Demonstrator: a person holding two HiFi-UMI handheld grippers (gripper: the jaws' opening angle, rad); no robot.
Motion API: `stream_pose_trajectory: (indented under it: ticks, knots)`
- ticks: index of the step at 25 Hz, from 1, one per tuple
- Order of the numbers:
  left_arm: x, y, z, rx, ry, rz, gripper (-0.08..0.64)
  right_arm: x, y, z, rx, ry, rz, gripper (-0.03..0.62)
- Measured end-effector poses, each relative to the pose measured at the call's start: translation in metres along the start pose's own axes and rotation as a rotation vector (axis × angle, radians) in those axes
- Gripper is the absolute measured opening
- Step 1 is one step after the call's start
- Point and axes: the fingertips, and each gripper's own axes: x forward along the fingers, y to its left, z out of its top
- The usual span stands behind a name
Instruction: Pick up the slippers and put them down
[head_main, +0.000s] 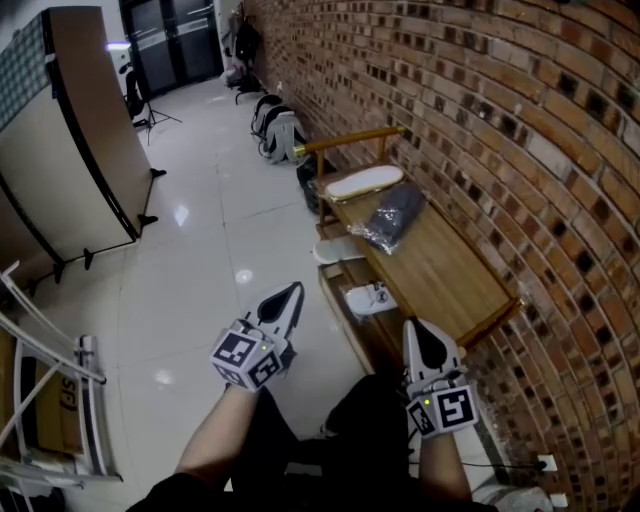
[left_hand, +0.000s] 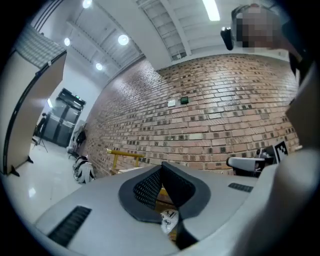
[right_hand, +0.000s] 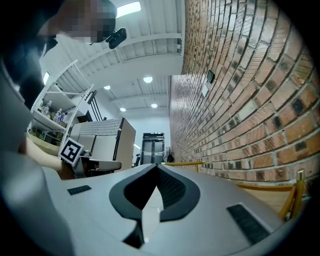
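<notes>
A low wooden bench (head_main: 440, 275) stands along the brick wall. On its lower shelf lie two white slippers: one with a dark print (head_main: 370, 298), one farther back (head_main: 338, 250). A beige slipper (head_main: 364, 182) rests on the bench top at the far end. My left gripper (head_main: 293, 288) hovers left of the bench, shut and empty, its tips near the printed slipper. That slipper (left_hand: 169, 220) shows through the gap below the left gripper (left_hand: 161, 165). My right gripper (head_main: 415, 325) is shut with nothing in it, above the bench's near corner. In its own view the right gripper (right_hand: 156, 165) points along the wall.
A dark plastic-wrapped bundle (head_main: 395, 215) lies on the bench top. Backpacks (head_main: 278, 130) sit on the floor past the bench. A folded panel (head_main: 80, 150) leans at the left, and a white rack (head_main: 50, 390) stands at the lower left. The person's dark-clothed legs (head_main: 300, 450) are below.
</notes>
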Motion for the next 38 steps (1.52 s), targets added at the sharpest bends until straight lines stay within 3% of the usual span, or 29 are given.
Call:
stream_pose_trajectory:
  ticks: [4, 9, 18, 23, 28, 30, 34, 38]
  knots:
    - [0.044, 0.002, -0.001, 0.02, 0.04, -0.046, 0.003, -0.001, -0.008, 0.001, -0.048, 0.002, -0.022, 0.009]
    - [0.099, -0.009, -0.003, 0.084, 0.077, -0.118, 0.003, -0.003, -0.037, 0.001, -0.032, 0.01, -0.079, 0.009]
    - [0.174, -0.031, -0.014, 0.107, 0.128, -0.199, 0.003, 0.018, -0.075, 0.038, 0.111, -0.029, -0.089, 0.009]
    - [0.215, -0.021, -0.033, 0.166, 0.25, -0.197, 0.003, 0.029, -0.109, 0.039, -0.006, 0.013, -0.158, 0.009]
    - [0.252, -0.016, -0.051, 0.265, 0.323, -0.194, 0.006, 0.042, -0.119, 0.02, -0.054, 0.111, -0.184, 0.009]
    - [0.267, -0.014, -0.06, 0.278, 0.373, -0.216, 0.076, 0.049, -0.117, 0.019, -0.077, 0.133, -0.173, 0.009]
    - [0.299, -0.006, -0.07, 0.316, 0.467, -0.22, 0.089, 0.055, -0.116, 0.016, -0.096, 0.157, -0.16, 0.009]
    - [0.316, -0.009, -0.107, 0.323, 0.679, -0.258, 0.228, 0.051, -0.119, 0.015, -0.103, 0.157, -0.173, 0.009]
